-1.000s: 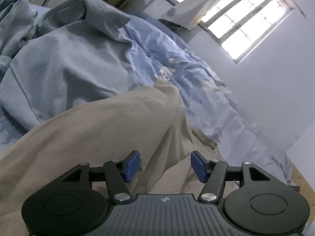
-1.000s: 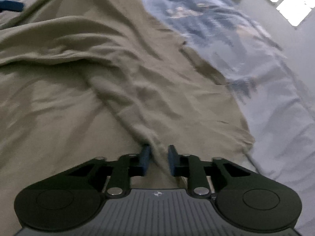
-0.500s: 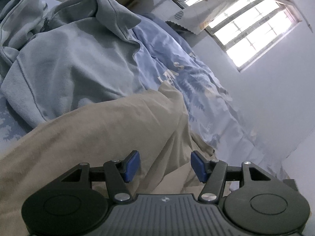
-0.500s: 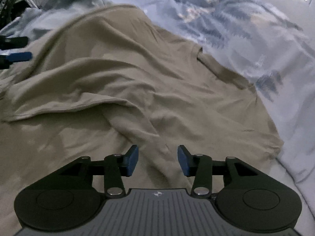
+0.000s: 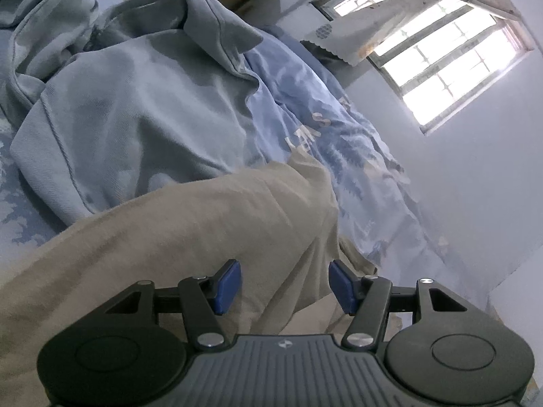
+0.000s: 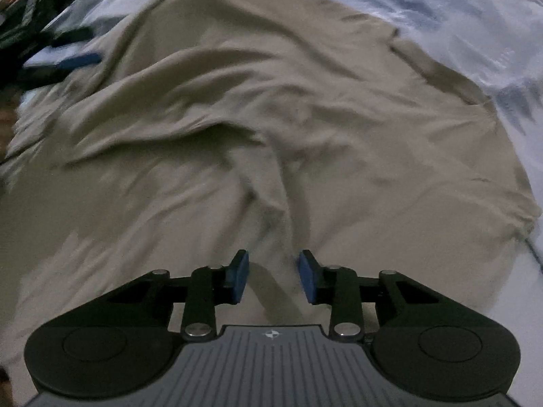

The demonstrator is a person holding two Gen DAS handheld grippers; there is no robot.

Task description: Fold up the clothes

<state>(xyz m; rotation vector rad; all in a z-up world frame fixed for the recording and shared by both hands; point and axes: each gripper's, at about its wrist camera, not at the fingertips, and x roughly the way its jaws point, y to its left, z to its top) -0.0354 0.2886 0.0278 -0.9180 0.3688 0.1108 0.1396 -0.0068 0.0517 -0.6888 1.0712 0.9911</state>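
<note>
The left gripper (image 5: 285, 286) hangs with its blue pads spread wide and nothing between them, low over a raised fold of the tan shirt (image 5: 190, 237). Just beyond that fold lies a grey-blue sweatshirt (image 5: 135, 115), rumpled, resting on the blue patterned bedsheet (image 5: 356, 156), with a bright barred window (image 5: 437, 57) up in the wall behind. The right gripper (image 6: 273, 278) is likewise spread and holds nothing; it hovers over the same tan shirt (image 6: 271, 135), which lies wrinkled across the bed with a ridge of cloth running away from the pads (the picture is somewhat motion-blurred). The bedsheet (image 6: 482, 17) shows past the shirt's far right edge.
</note>
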